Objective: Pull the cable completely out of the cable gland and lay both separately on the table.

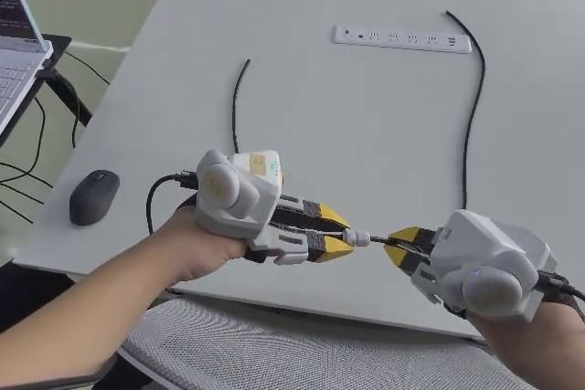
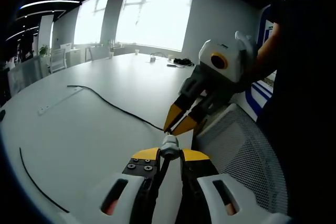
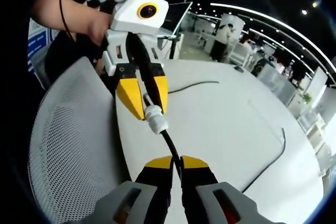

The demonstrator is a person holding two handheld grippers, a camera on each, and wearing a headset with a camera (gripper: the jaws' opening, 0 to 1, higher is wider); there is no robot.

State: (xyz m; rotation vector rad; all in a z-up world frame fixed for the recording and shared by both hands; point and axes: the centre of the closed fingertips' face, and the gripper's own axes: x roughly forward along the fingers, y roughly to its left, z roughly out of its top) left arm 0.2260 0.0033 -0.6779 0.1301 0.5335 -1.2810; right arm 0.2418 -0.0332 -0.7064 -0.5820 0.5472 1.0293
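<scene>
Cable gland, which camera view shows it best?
The right gripper view: the cable gland shows side-on in the left gripper, the cable leaving it. The left gripper view sees it end-on between its jaws; the head view shows it small.

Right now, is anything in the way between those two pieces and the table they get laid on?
Nothing visible is. The left gripper holds the cable gland and the right gripper holds the cable, both at the near edge of the table. The tabletop just beyond them is bare.

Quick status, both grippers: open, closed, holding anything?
Left gripper: closed on the white cable gland.
Right gripper: closed on the black cable, close to the gland.
</scene>
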